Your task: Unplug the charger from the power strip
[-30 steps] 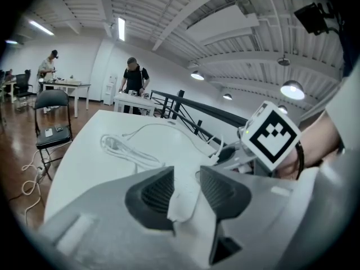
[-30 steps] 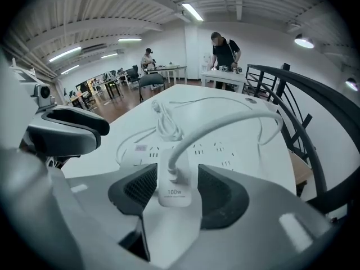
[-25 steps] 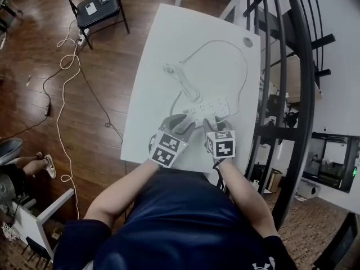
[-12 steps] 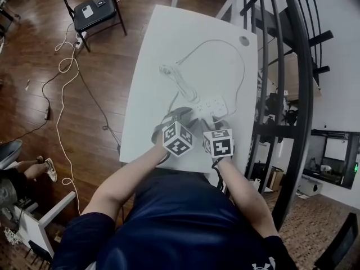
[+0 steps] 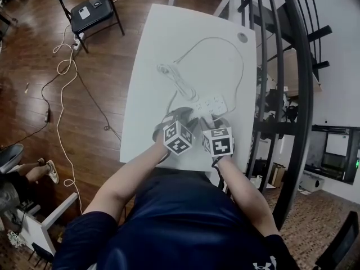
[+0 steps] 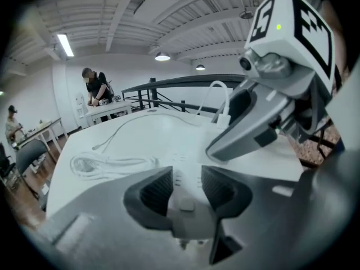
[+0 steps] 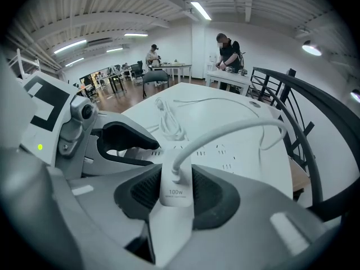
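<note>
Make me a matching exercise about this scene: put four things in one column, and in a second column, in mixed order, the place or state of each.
Things:
1. charger
2. power strip
3. coiled cord
4. folding chair

Places or states:
A. stands on the wooden floor
B. lies flat on the table, sockets up
C. clamped in the right claw
D. lies bundled in loops

Pairs: 1-C, 2-B, 3-D, 4-A
</note>
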### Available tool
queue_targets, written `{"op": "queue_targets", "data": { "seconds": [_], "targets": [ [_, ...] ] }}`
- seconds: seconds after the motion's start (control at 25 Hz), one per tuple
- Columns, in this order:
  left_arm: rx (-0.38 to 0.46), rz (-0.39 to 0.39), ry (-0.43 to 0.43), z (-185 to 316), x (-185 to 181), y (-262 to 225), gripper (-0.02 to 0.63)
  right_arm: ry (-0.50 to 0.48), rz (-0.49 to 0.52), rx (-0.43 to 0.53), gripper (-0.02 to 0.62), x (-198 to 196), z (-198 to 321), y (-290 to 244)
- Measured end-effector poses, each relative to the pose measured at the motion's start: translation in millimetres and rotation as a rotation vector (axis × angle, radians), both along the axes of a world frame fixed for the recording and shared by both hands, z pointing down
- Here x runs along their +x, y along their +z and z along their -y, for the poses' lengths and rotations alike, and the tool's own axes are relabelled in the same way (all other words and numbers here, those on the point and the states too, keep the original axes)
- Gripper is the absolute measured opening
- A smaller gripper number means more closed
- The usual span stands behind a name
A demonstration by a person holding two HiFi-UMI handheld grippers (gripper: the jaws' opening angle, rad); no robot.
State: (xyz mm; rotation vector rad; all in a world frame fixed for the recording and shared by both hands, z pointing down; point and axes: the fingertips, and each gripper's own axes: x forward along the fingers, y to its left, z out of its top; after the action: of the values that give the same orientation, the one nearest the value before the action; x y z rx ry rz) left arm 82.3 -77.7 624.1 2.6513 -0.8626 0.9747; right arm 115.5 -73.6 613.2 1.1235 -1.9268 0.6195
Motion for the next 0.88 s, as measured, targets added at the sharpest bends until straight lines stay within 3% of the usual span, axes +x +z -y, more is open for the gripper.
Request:
{"op": "queue_targets", "data": {
  "seconds": [0.16, 0.88],
  "targets": [
    [0.021, 0.025, 0.021, -3.0, 2.6, -0.8, 0.146, 0.001, -0.002, 0.001, 0.141, 0.2, -0.5, -0.9],
    [-0.046, 0.026, 0.008, -2.9, 2.9, 0.5, 0.144, 0.032, -0.005, 0.015, 0.141, 0.9, -1.1, -3.1]
  ]
}}
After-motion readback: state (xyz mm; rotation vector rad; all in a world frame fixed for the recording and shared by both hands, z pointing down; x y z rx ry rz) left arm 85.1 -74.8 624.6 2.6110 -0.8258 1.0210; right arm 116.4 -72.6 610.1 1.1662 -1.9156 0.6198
